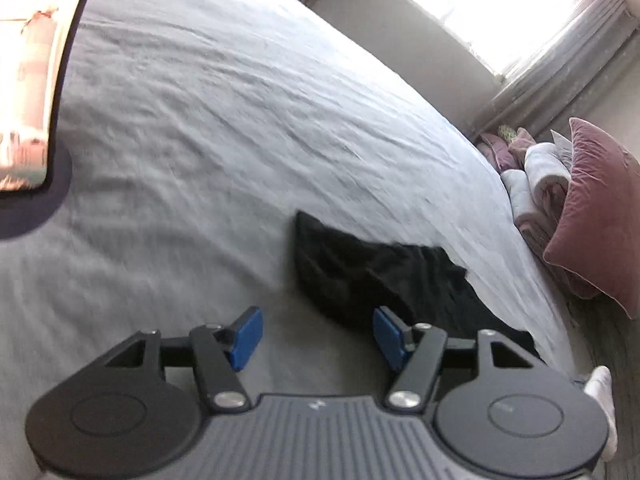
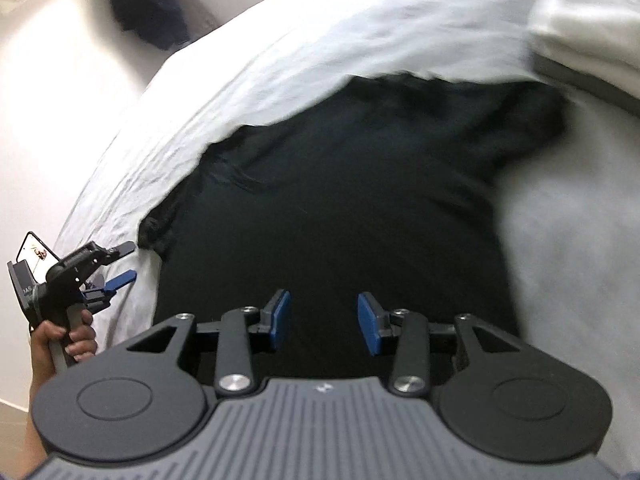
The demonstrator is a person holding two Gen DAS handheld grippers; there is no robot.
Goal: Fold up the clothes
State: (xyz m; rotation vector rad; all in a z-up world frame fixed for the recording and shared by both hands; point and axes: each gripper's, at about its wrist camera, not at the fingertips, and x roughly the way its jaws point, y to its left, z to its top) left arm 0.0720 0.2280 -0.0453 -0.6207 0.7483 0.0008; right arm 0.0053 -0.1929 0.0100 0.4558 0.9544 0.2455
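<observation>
A black T-shirt (image 2: 352, 200) lies spread on the bed's white sheet (image 2: 280, 52). My right gripper (image 2: 323, 322) is open and empty, hovering over the shirt's lower part. In the left wrist view only a sleeve end of the shirt (image 1: 368, 276) shows, just ahead and right of my left gripper (image 1: 318, 334), which is open and empty above the sheet (image 1: 200, 128). The left gripper also shows in the right wrist view (image 2: 124, 264), held in a hand beside the shirt's left sleeve, jaws apart.
A pink pillow (image 1: 596, 216) and rolled blankets (image 1: 540, 184) lie beyond the bed's right edge under a bright window (image 1: 480, 4). A folded white cloth (image 2: 588, 28) sits at the far right of the bed. Dark clothing (image 2: 152, 4) hangs by the wall.
</observation>
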